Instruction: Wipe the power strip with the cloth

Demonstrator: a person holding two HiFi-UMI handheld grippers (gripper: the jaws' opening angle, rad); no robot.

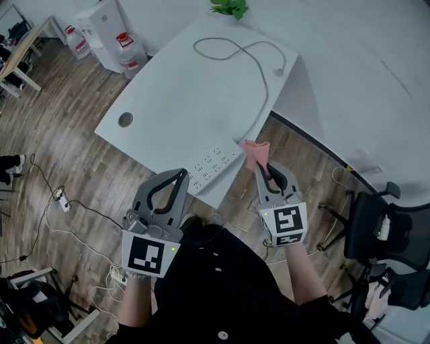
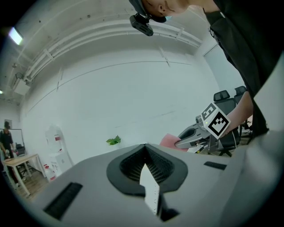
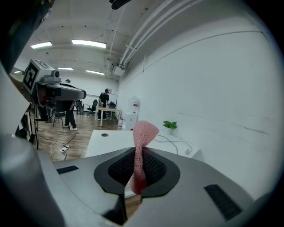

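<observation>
On the white table in front of you, the power strip is lying at the near edge, with its sockets facing up. A grey cable is running from it across the table, making a loop, and ending in a plug near the far right corner. A round hole is sitting near the left corner, and a green plant is peeking in at the far edge. Nothing is lying on top of the strip.

Your right gripper is squeezing its jaws on the pink cloth. The cloth is sticking out past the tips and is hanging just beside the right end of the strip, by the table edge. You cannot tell if it is touching the strip.

Your left gripper is pressing its jaws together with nothing between them. Its tips are pointing at the left end of the strip, just beside it.

Big bottles with red labels are standing on the wooden floor past the table's left side; what is inside them is not clear. A black chair is standing to your right. A second strip with loose wires is lying on the floor to your left
</observation>
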